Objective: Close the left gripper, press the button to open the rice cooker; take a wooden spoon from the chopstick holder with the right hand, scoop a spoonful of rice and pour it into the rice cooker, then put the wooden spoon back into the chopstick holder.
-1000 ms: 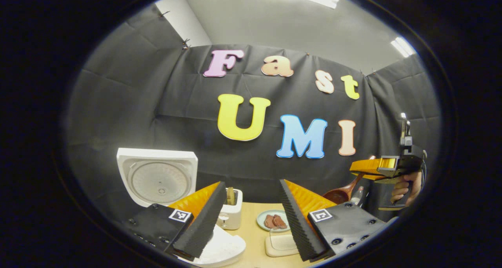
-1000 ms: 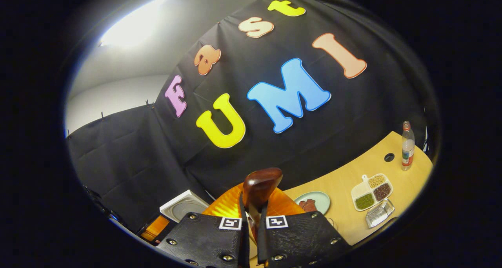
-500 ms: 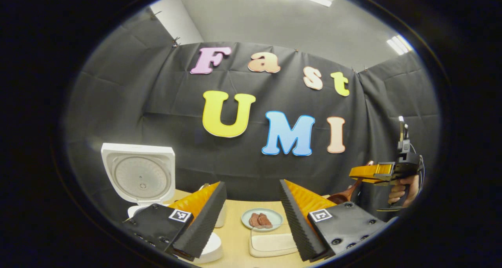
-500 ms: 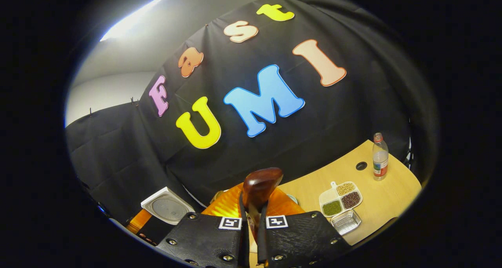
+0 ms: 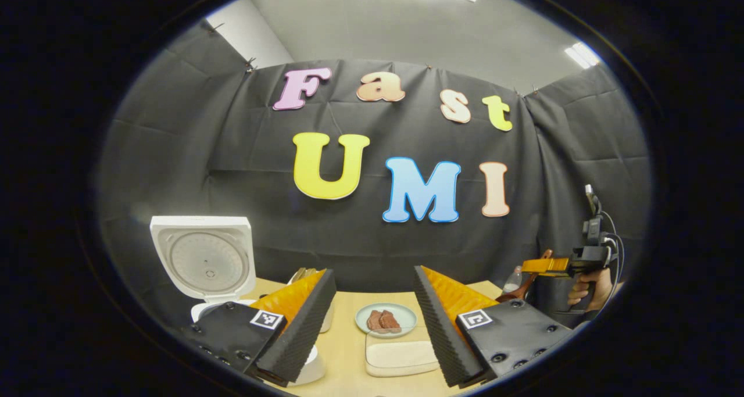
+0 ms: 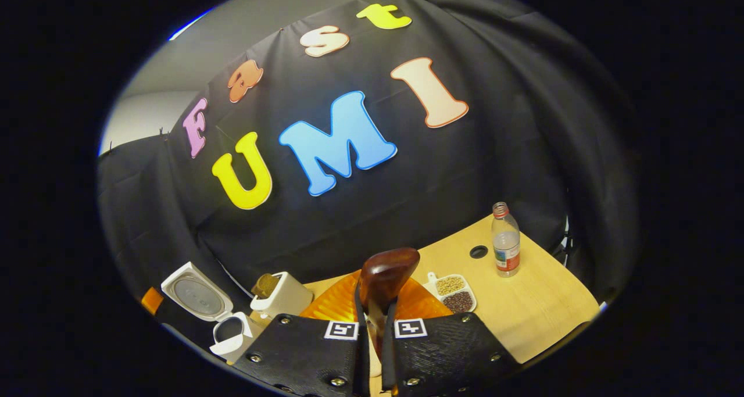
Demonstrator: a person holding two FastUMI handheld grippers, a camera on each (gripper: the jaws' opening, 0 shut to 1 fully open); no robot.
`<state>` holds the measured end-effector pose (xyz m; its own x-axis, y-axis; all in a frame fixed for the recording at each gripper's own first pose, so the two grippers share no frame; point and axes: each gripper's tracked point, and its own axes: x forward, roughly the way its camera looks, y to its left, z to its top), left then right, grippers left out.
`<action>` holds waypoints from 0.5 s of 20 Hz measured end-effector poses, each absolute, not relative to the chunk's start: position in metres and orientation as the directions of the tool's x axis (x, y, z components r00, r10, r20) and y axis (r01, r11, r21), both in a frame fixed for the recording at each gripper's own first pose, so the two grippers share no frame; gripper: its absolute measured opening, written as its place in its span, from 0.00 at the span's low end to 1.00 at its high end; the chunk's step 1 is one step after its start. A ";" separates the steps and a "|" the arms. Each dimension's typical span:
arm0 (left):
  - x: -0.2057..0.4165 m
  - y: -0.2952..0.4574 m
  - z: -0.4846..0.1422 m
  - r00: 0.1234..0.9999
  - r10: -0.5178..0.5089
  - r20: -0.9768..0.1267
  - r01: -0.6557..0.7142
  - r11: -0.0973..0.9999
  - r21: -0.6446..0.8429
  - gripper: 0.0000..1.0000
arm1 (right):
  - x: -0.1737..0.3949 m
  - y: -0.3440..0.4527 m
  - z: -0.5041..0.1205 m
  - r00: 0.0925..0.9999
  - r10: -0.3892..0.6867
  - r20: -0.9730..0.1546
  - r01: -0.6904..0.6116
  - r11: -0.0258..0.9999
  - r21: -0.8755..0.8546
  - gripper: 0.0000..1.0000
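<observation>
The white rice cooker [image 5: 200,260] stands at the left with its lid raised; the right gripper view has it low on the left [image 6: 195,295]. My left gripper [image 5: 372,321] is open above the table, nothing between its fingers. The wooden spoon [image 6: 386,272] is held bowl forward by my right gripper [image 6: 375,304], which is shut on its handle. Off at the right of the left gripper view, a hand [image 5: 584,286] carries the right gripper [image 5: 546,265] with the spoon [image 5: 523,286] pointing down-left. The white chopstick holder [image 6: 285,295] stands beside the cooker.
A plate of meat [image 5: 385,320] and a shallow white container [image 5: 401,356] lie between my left fingers. A divided dish of beans [image 6: 453,292], a water bottle [image 6: 504,240] and a round hole [image 6: 478,251] are on the wooden table [image 6: 540,304].
The right gripper with the spoon has dropped lower and farther right in the left gripper view. The right gripper view has swung, bringing cooker and chopstick holder into sight. Left gripper stays open.
</observation>
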<state>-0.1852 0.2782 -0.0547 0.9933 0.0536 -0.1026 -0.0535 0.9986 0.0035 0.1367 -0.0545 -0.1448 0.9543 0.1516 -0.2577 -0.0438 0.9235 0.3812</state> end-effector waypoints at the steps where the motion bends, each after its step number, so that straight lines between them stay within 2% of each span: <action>1: -0.186 0.277 -0.053 0.993 0.056 -0.103 -0.056 0.998 0.005 0.94 | 0.139 -0.062 -0.151 0.955 0.132 -0.267 -0.027 0.931 0.364 0.08; 7: -0.191 0.276 -0.059 0.990 0.056 -0.131 -0.052 0.998 0.032 0.94 | 0.154 -0.078 -0.198 0.944 0.087 -0.318 -0.011 0.972 0.236 0.08; 10: -0.194 0.277 -0.060 0.989 0.064 -0.136 -0.057 0.997 0.056 0.94 | 0.163 -0.071 -0.222 0.931 0.099 -0.352 -0.027 0.979 0.204 0.08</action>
